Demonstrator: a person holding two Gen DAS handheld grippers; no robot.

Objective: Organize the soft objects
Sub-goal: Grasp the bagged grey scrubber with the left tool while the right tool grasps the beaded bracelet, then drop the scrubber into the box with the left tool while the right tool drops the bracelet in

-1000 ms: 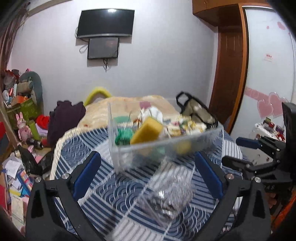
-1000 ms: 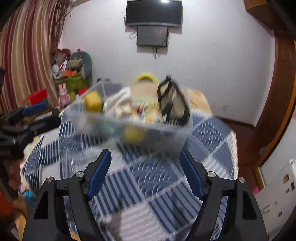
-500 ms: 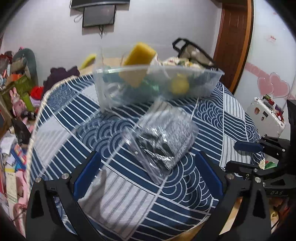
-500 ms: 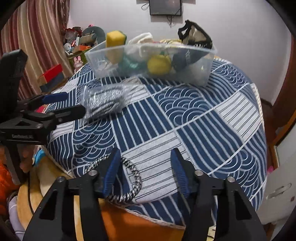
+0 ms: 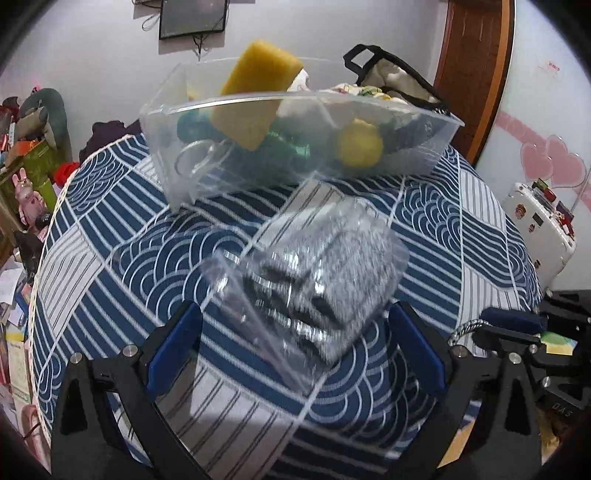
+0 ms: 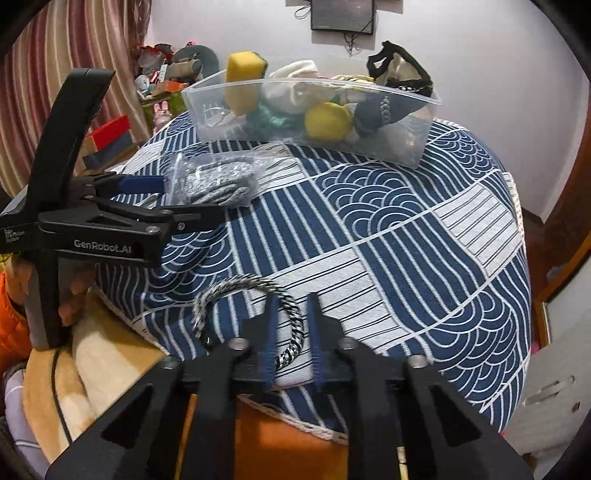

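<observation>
A clear plastic bag of grey knit fabric (image 5: 325,280) lies on the blue-and-white patterned table (image 5: 110,266). My left gripper (image 5: 295,332) is open with its fingers on either side of the bag's near end. The bag also shows in the right wrist view (image 6: 218,181). My right gripper (image 6: 290,325) is closed on a black-and-white braided cord loop (image 6: 236,291) at the table's near edge. A clear plastic bin (image 5: 295,147) at the far side holds a yellow sponge (image 5: 255,92), a yellow ball (image 5: 358,147) and other soft items.
A black-trimmed cloth bag (image 5: 395,81) stands behind the bin. A white case (image 5: 535,229) stands to the right of the table. Clutter and toys (image 5: 29,147) pile up at the left. A screen (image 6: 343,14) hangs on the far wall.
Both grippers came down toward the table. The left closed in on the bagged fabric. The right gripper's fingers narrowed from wide open onto the braided cord.
</observation>
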